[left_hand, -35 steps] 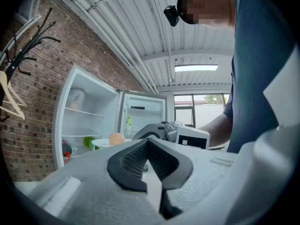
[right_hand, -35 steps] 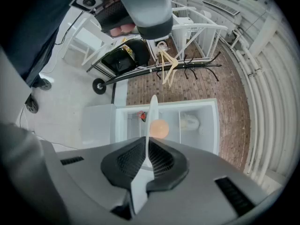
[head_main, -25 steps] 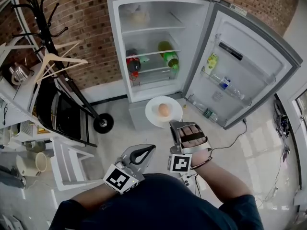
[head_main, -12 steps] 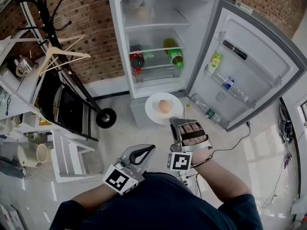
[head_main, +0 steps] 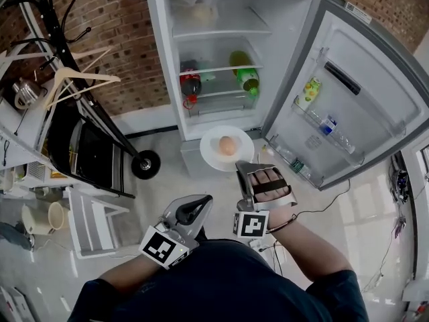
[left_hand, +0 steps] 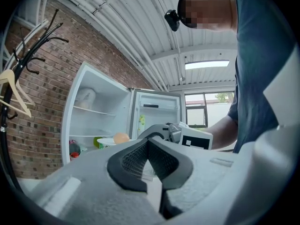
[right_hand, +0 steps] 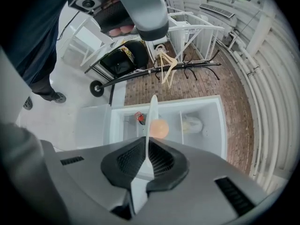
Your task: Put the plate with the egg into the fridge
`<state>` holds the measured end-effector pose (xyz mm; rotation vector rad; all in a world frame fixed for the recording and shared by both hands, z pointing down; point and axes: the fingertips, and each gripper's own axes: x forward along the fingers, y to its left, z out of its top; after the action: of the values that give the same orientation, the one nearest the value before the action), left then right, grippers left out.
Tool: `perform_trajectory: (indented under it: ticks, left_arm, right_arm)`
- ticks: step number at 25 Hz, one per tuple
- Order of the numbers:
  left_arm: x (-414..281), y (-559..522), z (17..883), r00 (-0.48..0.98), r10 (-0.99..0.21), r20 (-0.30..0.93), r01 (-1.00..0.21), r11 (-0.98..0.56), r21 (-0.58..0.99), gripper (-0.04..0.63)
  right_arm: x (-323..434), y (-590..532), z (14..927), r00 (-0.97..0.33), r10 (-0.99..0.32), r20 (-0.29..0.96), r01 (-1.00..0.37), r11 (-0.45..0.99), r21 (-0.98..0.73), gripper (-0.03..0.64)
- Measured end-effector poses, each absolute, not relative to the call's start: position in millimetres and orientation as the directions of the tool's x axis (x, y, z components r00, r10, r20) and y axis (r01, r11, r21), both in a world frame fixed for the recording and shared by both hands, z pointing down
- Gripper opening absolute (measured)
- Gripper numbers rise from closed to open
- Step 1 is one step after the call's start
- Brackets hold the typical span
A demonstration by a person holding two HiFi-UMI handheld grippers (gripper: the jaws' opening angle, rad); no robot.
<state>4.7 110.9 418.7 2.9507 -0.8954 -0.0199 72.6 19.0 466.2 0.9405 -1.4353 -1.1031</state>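
The plate (head_main: 213, 150), clamped by the fingers of the right gripper (head_main: 245, 172), is brought seemingly nearer the fridge (head_main: 214, 54); those of the left gripper (head_main: 200, 201) are pressed together.

We find no word, number or brand that can be read. The square marker (head_main: 161, 248) on the left tool (head_main: 194, 210) and the one (head_main: 252, 225) on the right tool (head_main: 244, 172) bear only black-and-white blocks. The small sticker (head_main: 355, 11) on the top edge of the white fridge's open door (head_main: 365, 136), the label of the green plastic bottle (head_main: 247, 79) and the print on the yellow-green carton (head_main: 310, 92) are too small to make out.
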Motion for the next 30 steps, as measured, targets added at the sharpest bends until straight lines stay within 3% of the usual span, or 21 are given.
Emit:
perform_trajectory:
  ticks: [19, 30]
  left_arm:
    - [-23, -88, 406, 0.905, -0.426, -0.02, -0.424, -0.903, 0.063, 0.003]
    - [-17, -135, 409, 0.883, -0.469, -0.015, -0.466, -0.88, 0.095, 0.003]
  right_arm:
    - [48, -168, 457, -0.034, -0.963, 0.269, -0.009, 0.269, 0.963, 0.023]
    - [59, -228, 470, -0.037, -0.952, 0.305, 0.013, 0.305, 0.952, 0.022]
